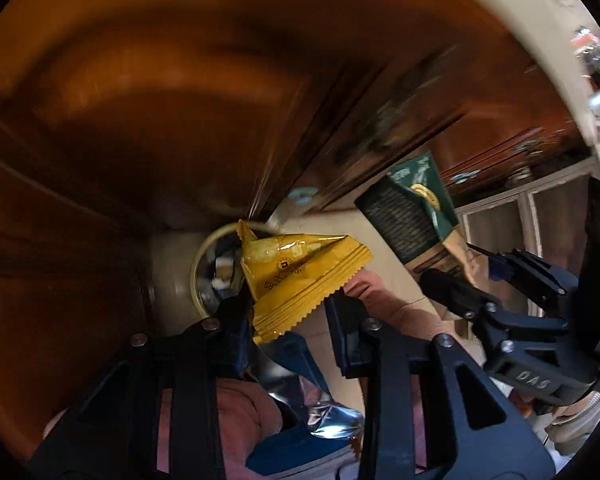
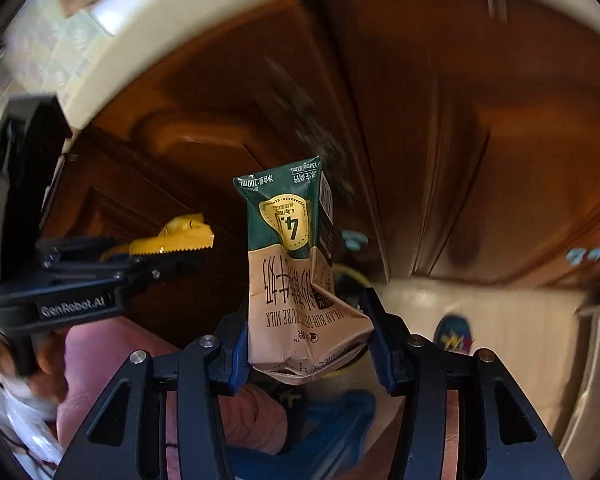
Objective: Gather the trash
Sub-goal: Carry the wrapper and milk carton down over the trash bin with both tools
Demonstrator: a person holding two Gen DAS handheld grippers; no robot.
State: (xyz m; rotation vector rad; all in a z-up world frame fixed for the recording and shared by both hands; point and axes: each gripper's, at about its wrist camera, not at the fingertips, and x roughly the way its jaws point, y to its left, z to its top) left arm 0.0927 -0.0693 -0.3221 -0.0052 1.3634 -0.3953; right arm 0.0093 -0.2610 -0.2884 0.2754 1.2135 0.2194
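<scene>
way ahead: blocked by brown wooden door (image 2: 440,128) | beside door: cream floor (image 2: 512,312) open | below door: round bin (image 1: 208,272), mouth open, reachable

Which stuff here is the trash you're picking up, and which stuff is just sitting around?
Trash being collected:
yellow wrapper in the left gripper
crumpled milk carton in the right gripper

Just around:
wooden cabinet doors
cream floor
</scene>
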